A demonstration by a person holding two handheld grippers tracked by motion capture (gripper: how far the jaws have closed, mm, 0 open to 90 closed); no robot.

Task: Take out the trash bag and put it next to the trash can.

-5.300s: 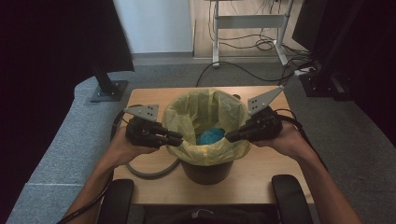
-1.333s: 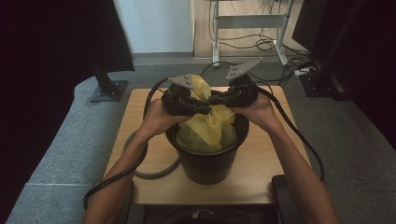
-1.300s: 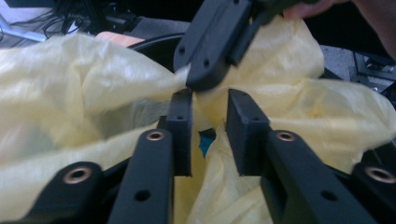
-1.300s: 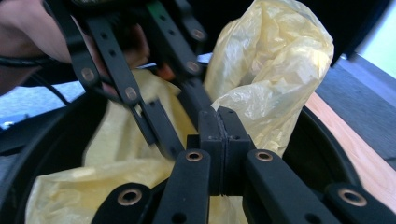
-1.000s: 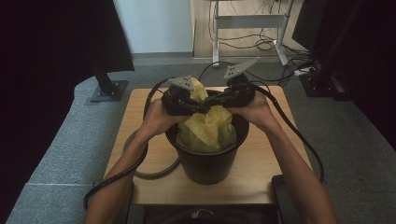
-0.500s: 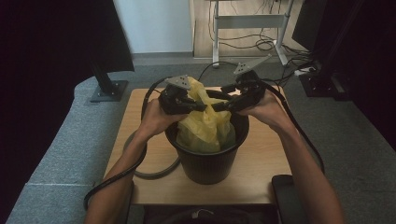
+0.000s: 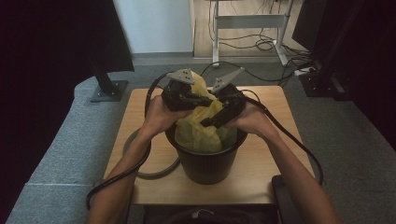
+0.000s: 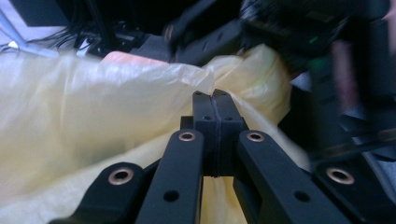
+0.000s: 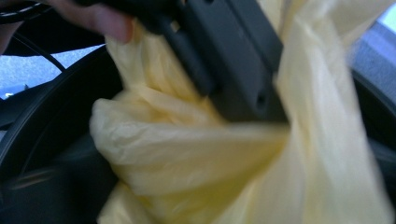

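- High view: I held the gathered yellow bag (image 7: 198, 128) above the black bin (image 7: 205, 158) on the table (image 7: 261, 116); tying looked underway.
- Left gripper view: left gripper (image 8: 215, 105) clamped on the bag's film.
- Right gripper view: right gripper's jaws had just eased slightly closer, pinching nothing I could see; next, regrip the loose end.

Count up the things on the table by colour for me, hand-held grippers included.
Yellow: 1, the bin bag
Black: 3, the bucket, the left gripper, the right gripper
Grey: 1, the cable loop
Total: 5
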